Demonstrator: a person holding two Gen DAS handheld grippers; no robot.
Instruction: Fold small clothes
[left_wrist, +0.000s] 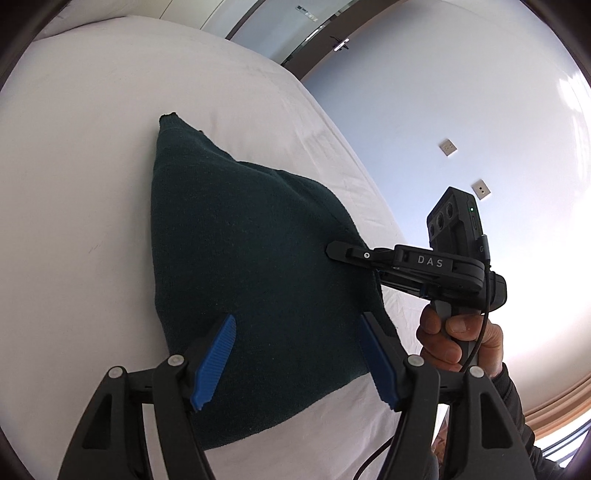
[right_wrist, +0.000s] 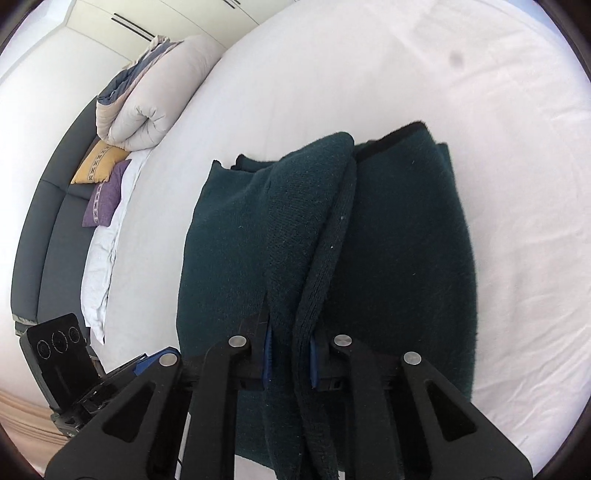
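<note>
Centrally, the dark green garment (left_wrist: 255, 280) lies on the white bed (left_wrist: 92, 184). Your left gripper (left_wrist: 295, 354), at the frame's bottom, holds its jaws spread above it; your right gripper (right_wrist: 290, 354) pinches a raised fold of cloth at lower centre.

Your left gripper (left_wrist: 295, 358) sits at the bottom of the left wrist view with its blue-padded fingers (left_wrist: 214, 363) spread wide, nothing between them. Your right gripper (right_wrist: 290, 360) fills the lower centre of the right wrist view, its fingers drawn close together and pinching dark fabric (only thin blue slivers of the pads show). Your right hand (left_wrist: 460, 341) grips its handle at the lower right of the left wrist view.
</note>
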